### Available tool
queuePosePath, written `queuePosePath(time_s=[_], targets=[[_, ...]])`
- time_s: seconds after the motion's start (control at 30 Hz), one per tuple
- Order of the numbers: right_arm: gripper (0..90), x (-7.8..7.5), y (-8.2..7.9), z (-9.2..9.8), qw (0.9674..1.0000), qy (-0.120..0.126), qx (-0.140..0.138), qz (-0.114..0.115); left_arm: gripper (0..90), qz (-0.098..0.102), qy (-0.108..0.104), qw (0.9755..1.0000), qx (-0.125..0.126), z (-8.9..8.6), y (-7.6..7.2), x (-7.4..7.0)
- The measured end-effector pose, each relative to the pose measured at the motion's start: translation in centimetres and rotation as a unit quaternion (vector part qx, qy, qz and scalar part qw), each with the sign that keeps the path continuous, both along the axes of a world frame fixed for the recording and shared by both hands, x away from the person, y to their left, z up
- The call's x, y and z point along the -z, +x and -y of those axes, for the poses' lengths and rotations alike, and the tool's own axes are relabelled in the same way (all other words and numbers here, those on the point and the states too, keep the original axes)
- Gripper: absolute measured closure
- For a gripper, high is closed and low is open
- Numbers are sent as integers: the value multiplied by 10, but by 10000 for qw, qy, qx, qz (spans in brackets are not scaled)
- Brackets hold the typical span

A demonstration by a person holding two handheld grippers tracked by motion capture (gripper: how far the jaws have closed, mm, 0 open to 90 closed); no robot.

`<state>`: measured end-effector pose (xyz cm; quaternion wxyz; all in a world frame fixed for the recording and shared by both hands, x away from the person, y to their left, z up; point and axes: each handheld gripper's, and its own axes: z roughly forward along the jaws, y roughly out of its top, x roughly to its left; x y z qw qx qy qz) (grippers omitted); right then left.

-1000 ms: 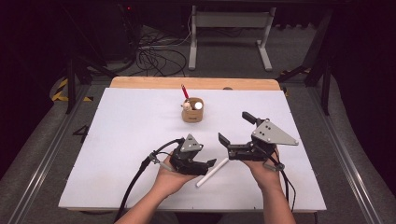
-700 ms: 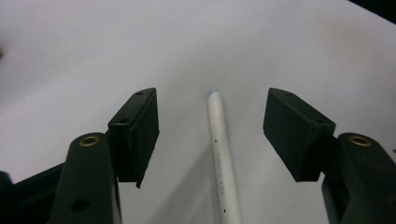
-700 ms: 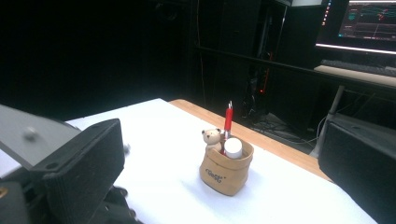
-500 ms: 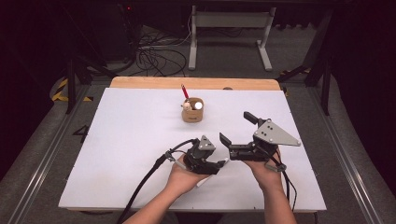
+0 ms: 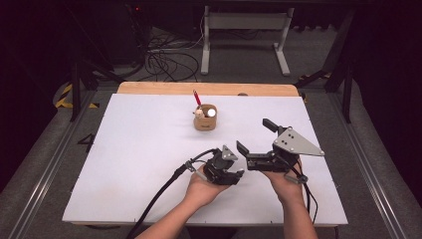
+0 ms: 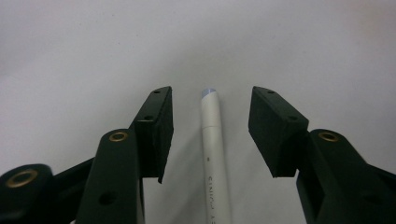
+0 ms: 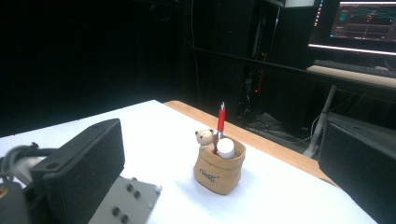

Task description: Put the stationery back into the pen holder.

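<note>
A white pen (image 6: 214,154) lies flat on the white table (image 5: 139,149). My left gripper (image 5: 233,177) points down over it near the front edge. In the left gripper view the pen runs up the gap between the black pads (image 6: 156,126), touching neither. The left gripper (image 6: 212,100) is open and its jaws have just been closing. My right gripper (image 5: 256,137) is held level just to the right, open and empty, its pads (image 7: 79,163) wide apart. It faces a tan pouch (image 5: 205,121) (image 7: 219,170) that holds a red pen (image 7: 221,120), a white cap and a small bear.
A wooden board edge (image 5: 209,88) borders the table's far side. Beyond it are floor cables (image 5: 164,59) and a metal stand (image 5: 244,30). A lit monitor (image 7: 364,23) stands at the right of the right gripper view. My two grippers sit close together.
My left gripper has moved right, onto the white pen and closer to the right gripper, and its jaws have narrowed. The pen is now hidden under it in the high view. The right gripper kept still.
</note>
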<state>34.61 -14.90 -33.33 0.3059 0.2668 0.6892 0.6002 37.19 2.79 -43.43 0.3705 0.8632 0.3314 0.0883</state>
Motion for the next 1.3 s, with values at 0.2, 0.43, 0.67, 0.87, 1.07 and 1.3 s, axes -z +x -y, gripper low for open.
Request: queuePosePath(time_s=[0.2,0.43,0.67,0.87,1.07,1.3], targets=[[9,0,0,1,10000,21,16,-13,550,-12,96,9999,-135,6,1,6],[9,0,0,1,10000,37,28,-45,620,79,264,9995,-125,14,-1,12],[9,1,1,1,10000,59,4,-64,650,98,407,9990,-141,18,-2,17],[9,1,1,1,10000,45,-19,-39,653,192,489,9985,-163,20,-5,18],[9,2,2,2,10000,57,3,-59,725,281,525,9982,-77,21,-7,19],[11,2,1,0,10000,61,-14,-60,784,264,417,9988,53,18,-6,20]])
